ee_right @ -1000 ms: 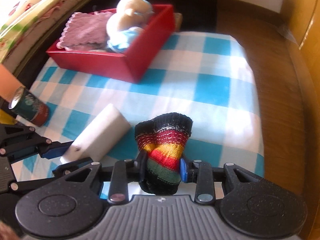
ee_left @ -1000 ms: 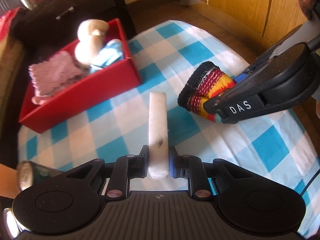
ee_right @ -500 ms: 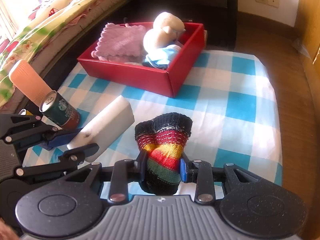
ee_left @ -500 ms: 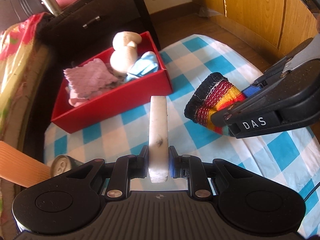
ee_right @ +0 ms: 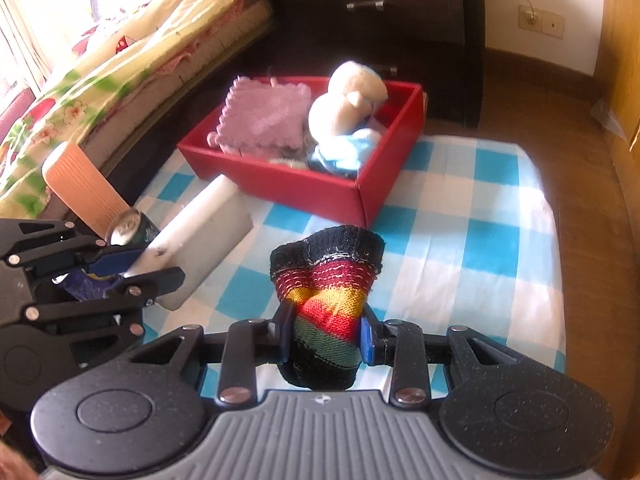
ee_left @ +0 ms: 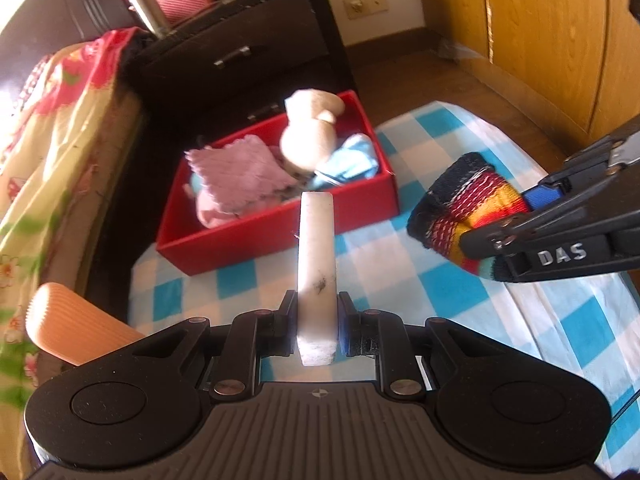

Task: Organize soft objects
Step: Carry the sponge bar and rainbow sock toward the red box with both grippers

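Observation:
My left gripper (ee_left: 318, 320) is shut on a white foam block (ee_left: 316, 256) and holds it above the blue-checked cloth. The block also shows in the right wrist view (ee_right: 200, 240). My right gripper (ee_right: 326, 336) is shut on a striped rainbow sock (ee_right: 328, 300), raised over the cloth; the sock shows at the right of the left wrist view (ee_left: 468, 220). Ahead stands a red box (ee_left: 280, 232) holding a pink knitted cloth (ee_left: 236, 172), a cream plush toy (ee_left: 308, 136) and a light blue cloth (ee_left: 352, 160). The box also shows in the right wrist view (ee_right: 312, 188).
A drinks can (ee_right: 128, 228) and an orange ribbed object (ee_right: 80, 184) stand at the cloth's left edge. A dark dresser (ee_left: 240, 64) is behind the box, a bed (ee_left: 52, 152) on the left, wooden cupboards (ee_left: 540, 32) on the right.
Both grippers have risen with their loads and moved closer toward the red box. The block and sock stay gripped.

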`<state>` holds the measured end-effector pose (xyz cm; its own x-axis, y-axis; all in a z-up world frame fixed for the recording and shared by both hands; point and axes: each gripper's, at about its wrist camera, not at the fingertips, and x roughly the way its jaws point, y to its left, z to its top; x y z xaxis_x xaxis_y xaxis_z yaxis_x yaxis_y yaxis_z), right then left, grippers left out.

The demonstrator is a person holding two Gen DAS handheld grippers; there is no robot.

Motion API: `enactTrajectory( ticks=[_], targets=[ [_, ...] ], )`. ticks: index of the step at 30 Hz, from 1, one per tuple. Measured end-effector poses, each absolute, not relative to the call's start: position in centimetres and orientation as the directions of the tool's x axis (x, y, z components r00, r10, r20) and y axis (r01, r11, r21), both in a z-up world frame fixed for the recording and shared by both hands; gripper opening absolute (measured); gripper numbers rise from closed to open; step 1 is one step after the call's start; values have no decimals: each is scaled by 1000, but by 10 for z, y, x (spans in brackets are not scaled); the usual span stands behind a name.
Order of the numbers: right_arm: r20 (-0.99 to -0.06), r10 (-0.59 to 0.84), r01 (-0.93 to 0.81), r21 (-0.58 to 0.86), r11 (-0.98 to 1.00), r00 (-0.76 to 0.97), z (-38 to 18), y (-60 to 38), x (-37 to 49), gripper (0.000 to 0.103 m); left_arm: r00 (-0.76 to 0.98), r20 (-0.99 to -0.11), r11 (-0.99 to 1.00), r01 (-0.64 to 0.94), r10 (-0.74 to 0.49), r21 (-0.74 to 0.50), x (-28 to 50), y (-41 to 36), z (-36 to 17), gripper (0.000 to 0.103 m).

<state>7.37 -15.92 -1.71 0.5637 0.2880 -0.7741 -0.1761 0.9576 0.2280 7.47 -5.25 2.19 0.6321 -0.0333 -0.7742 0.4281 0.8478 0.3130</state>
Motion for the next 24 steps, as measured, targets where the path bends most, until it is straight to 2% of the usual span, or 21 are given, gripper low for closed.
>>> enactTrajectory(
  ticks=[24],
  targets=[
    [-640, 299, -205, 218, 954, 708, 53, -155, 88, 10, 729, -685, 857, 356, -5, 372, 98, -56, 64, 19]
  ],
)
